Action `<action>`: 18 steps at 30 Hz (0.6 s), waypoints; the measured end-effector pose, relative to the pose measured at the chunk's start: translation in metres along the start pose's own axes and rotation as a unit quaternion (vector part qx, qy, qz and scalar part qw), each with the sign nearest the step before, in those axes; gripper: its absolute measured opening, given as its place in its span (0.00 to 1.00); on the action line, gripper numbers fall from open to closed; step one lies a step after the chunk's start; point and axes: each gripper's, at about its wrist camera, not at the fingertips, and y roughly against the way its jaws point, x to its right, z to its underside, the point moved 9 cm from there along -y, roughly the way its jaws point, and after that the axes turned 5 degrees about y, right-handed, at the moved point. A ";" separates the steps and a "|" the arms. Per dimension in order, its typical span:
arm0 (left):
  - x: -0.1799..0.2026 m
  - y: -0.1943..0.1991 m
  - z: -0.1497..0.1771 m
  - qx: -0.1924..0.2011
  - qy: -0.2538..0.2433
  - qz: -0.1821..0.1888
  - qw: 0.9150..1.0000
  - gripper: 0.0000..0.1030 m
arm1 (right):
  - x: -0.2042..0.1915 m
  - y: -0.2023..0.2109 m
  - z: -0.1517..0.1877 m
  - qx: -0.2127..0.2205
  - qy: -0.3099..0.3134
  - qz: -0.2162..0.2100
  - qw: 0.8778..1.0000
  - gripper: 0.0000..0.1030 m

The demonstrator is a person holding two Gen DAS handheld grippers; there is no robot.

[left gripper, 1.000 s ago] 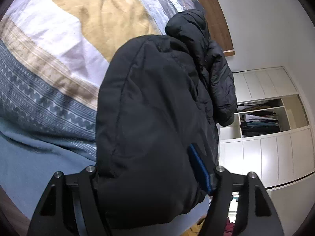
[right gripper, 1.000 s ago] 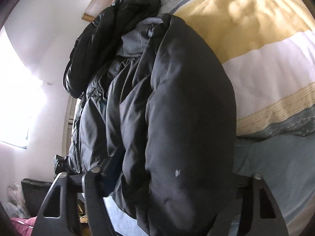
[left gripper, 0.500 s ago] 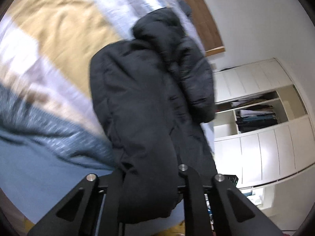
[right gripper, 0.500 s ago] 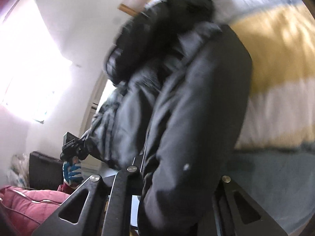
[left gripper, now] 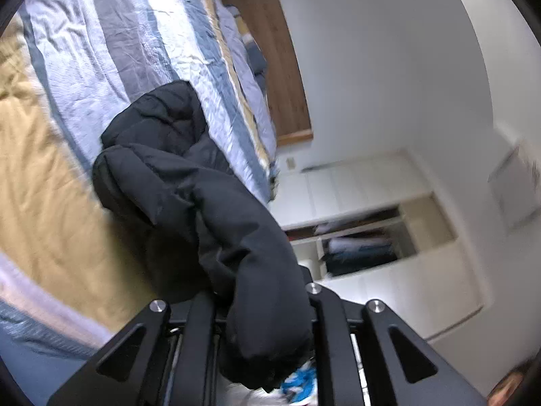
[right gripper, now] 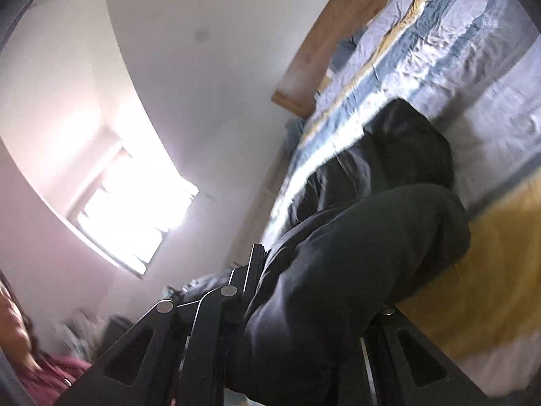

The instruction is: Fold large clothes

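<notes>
A black puffer jacket [left gripper: 175,182] lies on the bed, its hood end resting on the striped duvet. Its near end is raised off the bed. My left gripper [left gripper: 262,308] is shut on a thick fold of that near end, which bulges between the black fingers. In the right wrist view the same jacket [right gripper: 355,253] stretches from the duvet toward me, and my right gripper [right gripper: 304,308] is shut on its padded edge. The cloth hides the pads of both grippers.
The bed's duvet [left gripper: 111,34] has blue, grey, white and yellow bands, with a wooden headboard [left gripper: 277,67] at the far end. White wardrobes with an open shelf of clothes [left gripper: 358,247] stand beyond. A bright window [right gripper: 132,209] and a person's pink sleeve [right gripper: 44,372] show in the right view.
Both grippers closed on the jacket's near end and rose, lifting it off the bed. Both views tilted up, showing more of the far duvet, headboard and walls.
</notes>
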 end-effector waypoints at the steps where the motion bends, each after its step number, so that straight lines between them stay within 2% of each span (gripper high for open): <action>1: 0.004 -0.007 -0.014 0.007 0.020 0.010 1.000 0.11 | 0.001 -0.005 -0.011 0.008 -0.009 -0.007 1.000 0.13; 6: 0.027 -0.052 -0.082 0.036 0.062 0.019 0.997 0.12 | 0.015 -0.028 -0.070 0.062 -0.087 -0.038 0.994 0.16; 8: 0.026 -0.071 -0.106 0.048 0.081 0.009 0.995 0.12 | 0.027 -0.041 -0.098 0.089 -0.120 -0.033 0.988 0.17; 10: 0.022 -0.100 -0.142 0.066 0.106 -0.016 0.992 0.13 | 0.040 -0.060 -0.123 0.112 -0.148 -0.024 0.982 0.18; 13: 0.011 -0.141 -0.187 0.084 0.121 -0.050 0.988 0.14 | 0.066 -0.094 -0.158 0.138 -0.172 0.010 0.975 0.20; 15: 0.002 -0.171 -0.219 0.094 0.116 -0.076 0.986 0.14 | 0.080 -0.111 -0.177 0.144 -0.166 0.038 0.975 0.20; 18: -0.016 -0.211 -0.252 0.097 0.096 -0.116 0.984 0.14 | 0.118 -0.142 -0.210 0.141 -0.146 0.108 0.973 0.20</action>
